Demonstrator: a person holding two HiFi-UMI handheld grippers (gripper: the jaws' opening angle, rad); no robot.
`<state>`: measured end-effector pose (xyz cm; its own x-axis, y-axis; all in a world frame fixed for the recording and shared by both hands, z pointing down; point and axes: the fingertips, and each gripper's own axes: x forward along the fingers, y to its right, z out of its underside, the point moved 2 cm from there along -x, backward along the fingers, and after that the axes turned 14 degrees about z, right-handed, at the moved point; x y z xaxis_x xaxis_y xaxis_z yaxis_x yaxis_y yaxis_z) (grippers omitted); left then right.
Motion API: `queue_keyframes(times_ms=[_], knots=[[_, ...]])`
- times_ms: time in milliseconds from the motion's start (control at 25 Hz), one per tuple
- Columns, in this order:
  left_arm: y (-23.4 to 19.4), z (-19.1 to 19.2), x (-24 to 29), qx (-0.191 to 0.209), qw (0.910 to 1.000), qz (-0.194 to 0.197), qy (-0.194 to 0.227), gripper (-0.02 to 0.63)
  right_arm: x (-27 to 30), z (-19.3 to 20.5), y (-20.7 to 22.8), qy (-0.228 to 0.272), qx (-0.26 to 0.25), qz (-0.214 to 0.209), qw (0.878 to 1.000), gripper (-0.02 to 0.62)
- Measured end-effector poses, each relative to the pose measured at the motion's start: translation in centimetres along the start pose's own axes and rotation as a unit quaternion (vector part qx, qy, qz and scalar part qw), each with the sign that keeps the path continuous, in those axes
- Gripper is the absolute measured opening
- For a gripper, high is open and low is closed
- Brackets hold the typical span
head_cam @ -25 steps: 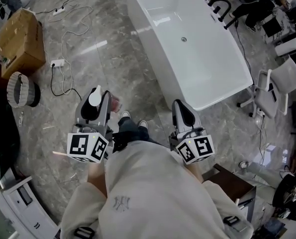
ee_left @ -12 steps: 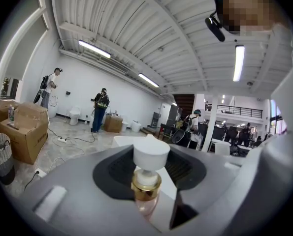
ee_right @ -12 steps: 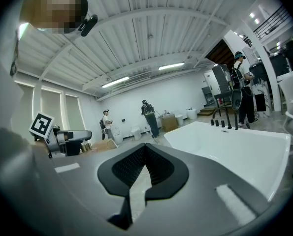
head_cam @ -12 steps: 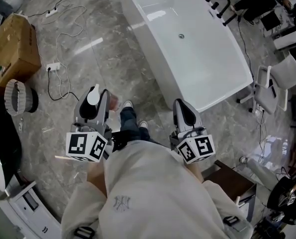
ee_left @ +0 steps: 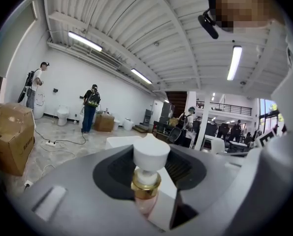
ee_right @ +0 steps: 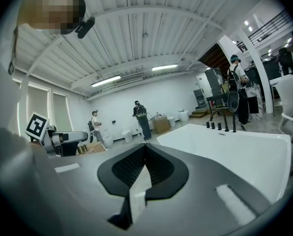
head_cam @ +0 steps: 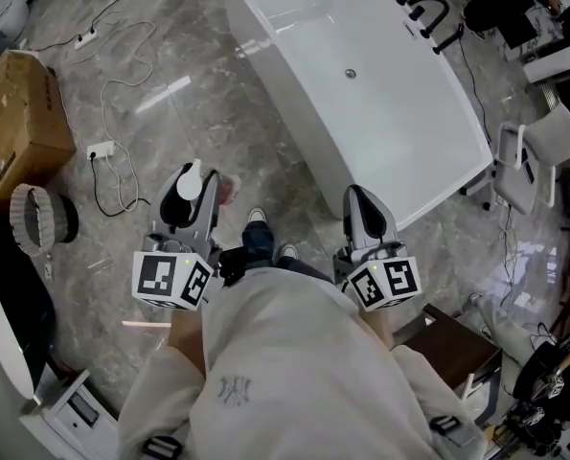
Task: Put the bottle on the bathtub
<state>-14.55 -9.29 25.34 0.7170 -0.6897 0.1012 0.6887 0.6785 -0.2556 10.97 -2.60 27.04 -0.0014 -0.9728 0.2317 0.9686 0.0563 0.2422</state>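
Holding pink pump bottle point(ee_left: 150, 154) upright in left gripper point(head_cam: 191, 182), jaws clamped on body under gold collar | right gripper point(head_cam: 365, 209) closed, empty | bathtub point(head_cam: 380, 113) ahead, not yet reached | bottle likely light, rigid, slick; keep grip low on body

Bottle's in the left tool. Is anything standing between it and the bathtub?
Nothing visible does. Only bare marble floor separates the bottle, gripped in the left tool, from the bathtub's near wall. The cables and cardboard box lie off to the left, outside that path.
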Motion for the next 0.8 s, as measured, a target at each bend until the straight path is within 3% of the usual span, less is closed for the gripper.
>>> queue_keyframes(times_ms=[320, 800], knots=[[-4.8, -0.5, 2.9, 0.006, 0.9995, 0.030, -0.013, 0.215, 3.9, 0.6, -2.0, -0.001, 0.010, 0.025, 1.000, -0.002], [-5.8, 1.4, 4.7, -0.008, 0.9983, 0.042, -0.041, 0.215, 5.0, 2.0, -1.4, -0.034, 0.010, 0.041, 0.999, -0.002]])
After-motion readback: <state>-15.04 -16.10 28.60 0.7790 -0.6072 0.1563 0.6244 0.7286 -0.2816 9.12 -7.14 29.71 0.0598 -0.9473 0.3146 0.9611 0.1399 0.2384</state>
